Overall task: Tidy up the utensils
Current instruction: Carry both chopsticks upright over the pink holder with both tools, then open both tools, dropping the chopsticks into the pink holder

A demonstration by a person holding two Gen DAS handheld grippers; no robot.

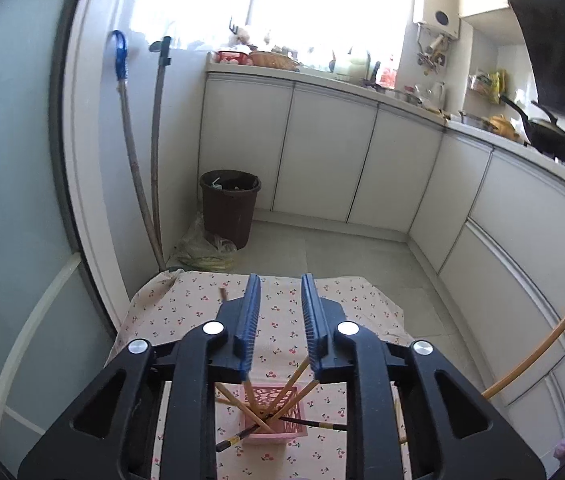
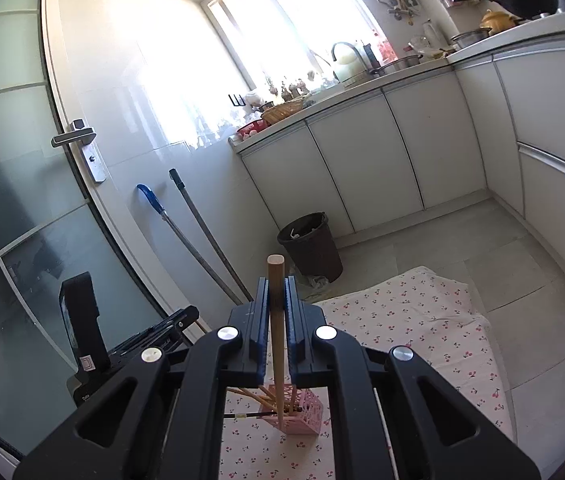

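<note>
The right gripper (image 2: 277, 296) pinches a light, stiff, probably slippery wooden chopstick (image 2: 276, 320) near its upper end, at twelve o'clock above the pink holder (image 2: 302, 412); the left gripper (image 1: 281, 304) stands empty, jaws parted.

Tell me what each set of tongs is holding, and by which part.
Right tongs pinch a wooden stick just below its upper end, over the pink basket. Left tongs are open, holding nothing.

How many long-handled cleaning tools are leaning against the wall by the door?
2: a blue-topped handle nearer the door, and a black-topped pole beside it, nearer the brown bin. Their lower ends are hidden.
</note>
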